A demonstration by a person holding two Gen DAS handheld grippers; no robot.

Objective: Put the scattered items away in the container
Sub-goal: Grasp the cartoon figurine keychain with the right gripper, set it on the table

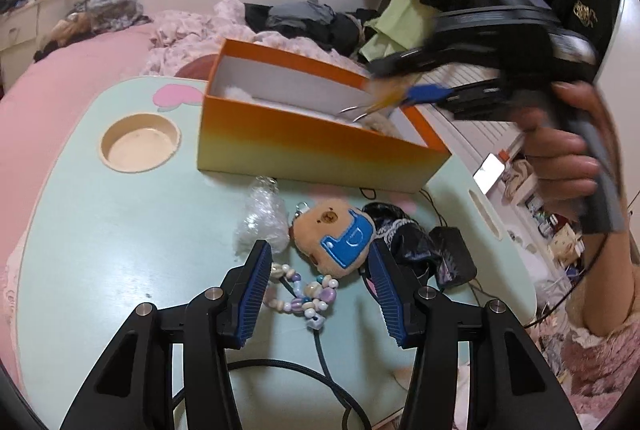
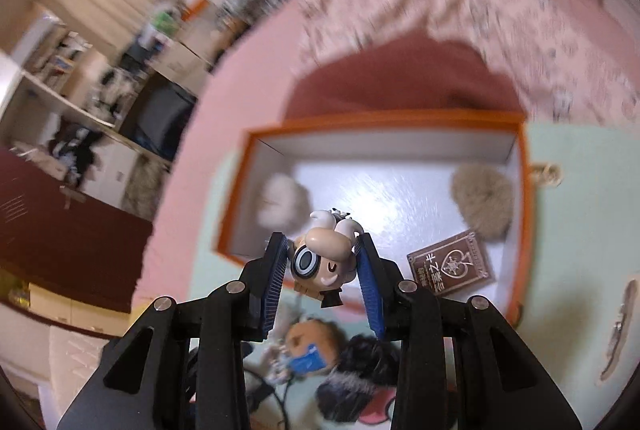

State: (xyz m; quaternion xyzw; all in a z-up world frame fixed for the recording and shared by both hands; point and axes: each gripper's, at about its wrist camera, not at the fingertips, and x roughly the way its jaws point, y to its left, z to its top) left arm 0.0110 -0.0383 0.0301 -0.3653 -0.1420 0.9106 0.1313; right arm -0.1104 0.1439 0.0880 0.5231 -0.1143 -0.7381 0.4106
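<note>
Figurine over the orange box

My right gripper (image 2: 322, 264) clamped a small figurine (image 2: 324, 262) above the orange box (image 2: 376, 121); my left gripper (image 1: 320, 270) stood apart around the plush keychain (image 1: 336, 240).

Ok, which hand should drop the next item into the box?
Right. Its gripper already holds a small figure at the orange box. The left gripper is open and empty, over the plush on the table.
</note>
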